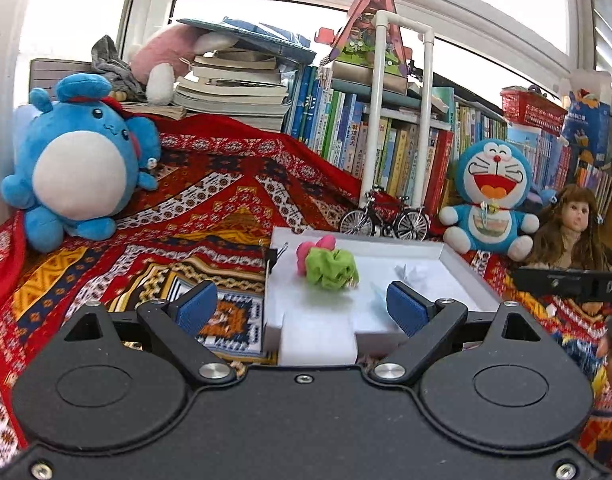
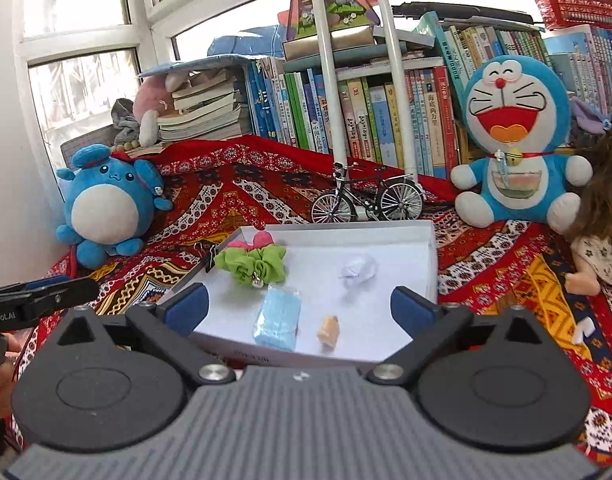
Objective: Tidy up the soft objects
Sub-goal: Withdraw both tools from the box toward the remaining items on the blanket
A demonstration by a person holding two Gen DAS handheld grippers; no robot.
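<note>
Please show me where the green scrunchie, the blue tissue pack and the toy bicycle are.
green scrunchie (image 2: 253, 266), right wrist view, middle folds.
blue tissue pack (image 2: 278, 322), right wrist view, centre.
toy bicycle (image 2: 367, 199), right wrist view, frame.

I see my left tool (image 1: 302, 307) has matt black plastic arms, ribbed blue pads and shiny metal screws. My right tool (image 2: 298, 304) looks the same, over a ridged grey plastic body. The white tray (image 2: 431, 264) looks like smooth matt card. In it lie a crinkly green cloth scrunchie (image 2: 252, 264), a glossy plastic-wrapped blue pack (image 2: 278, 320) and crumpled white paper (image 2: 357, 270). The patterned cloth (image 1: 210, 200) is woven; both blue plush toys (image 1: 78, 168) (image 2: 513, 144) look fuzzy.
</note>
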